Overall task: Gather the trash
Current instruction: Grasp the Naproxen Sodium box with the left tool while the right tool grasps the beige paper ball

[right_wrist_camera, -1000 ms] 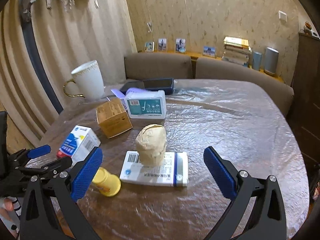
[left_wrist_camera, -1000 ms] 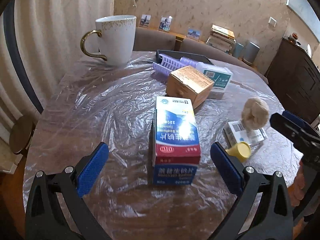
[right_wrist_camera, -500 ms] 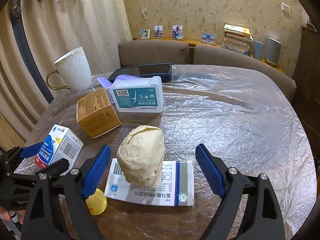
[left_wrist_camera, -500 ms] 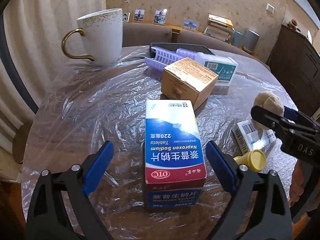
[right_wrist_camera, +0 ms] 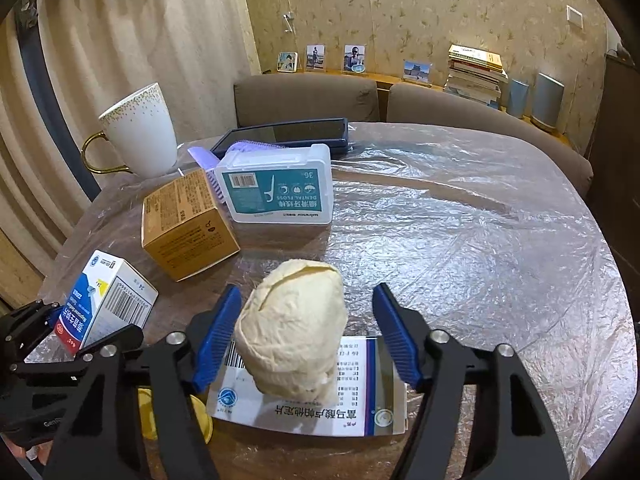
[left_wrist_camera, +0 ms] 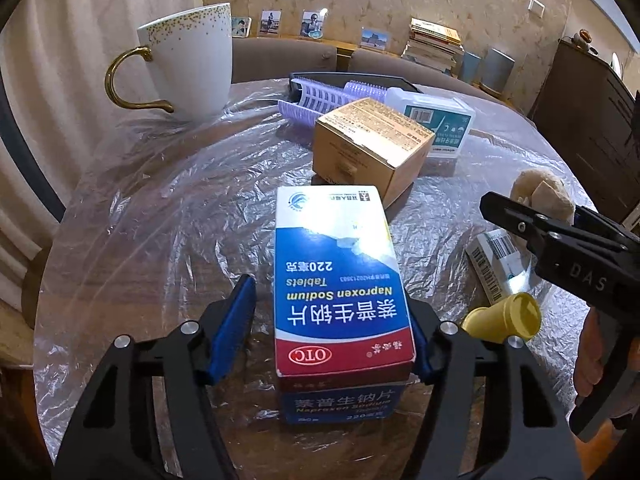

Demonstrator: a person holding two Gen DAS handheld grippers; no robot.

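Care is called for on the plastic-covered table (right_wrist_camera: 460,216), since the film is wrinkled and could be snagged by a fingertip; each closing is best made square to the object, with the pads kept just above the film. The blue-and-white Naproxen box (left_wrist_camera: 340,292) is straddled by the left gripper (left_wrist_camera: 332,336): the right pad appears to touch the box's side, while a gap is seen at the left pad, so the jaws are judged released and only partly narrowed. A centred, even squeeze on the two long sides is advised, lest the box be twisted. The crumpled paper ball (right_wrist_camera: 294,328) rests on a flat medicine packet (right_wrist_camera: 320,408) and lies between the spread pads of the right gripper (right_wrist_camera: 306,340), with clearance on both sides; nothing is grasped. Only the ball should be pinched, above the packet. A yellow cap (left_wrist_camera: 506,316) lies just beside.
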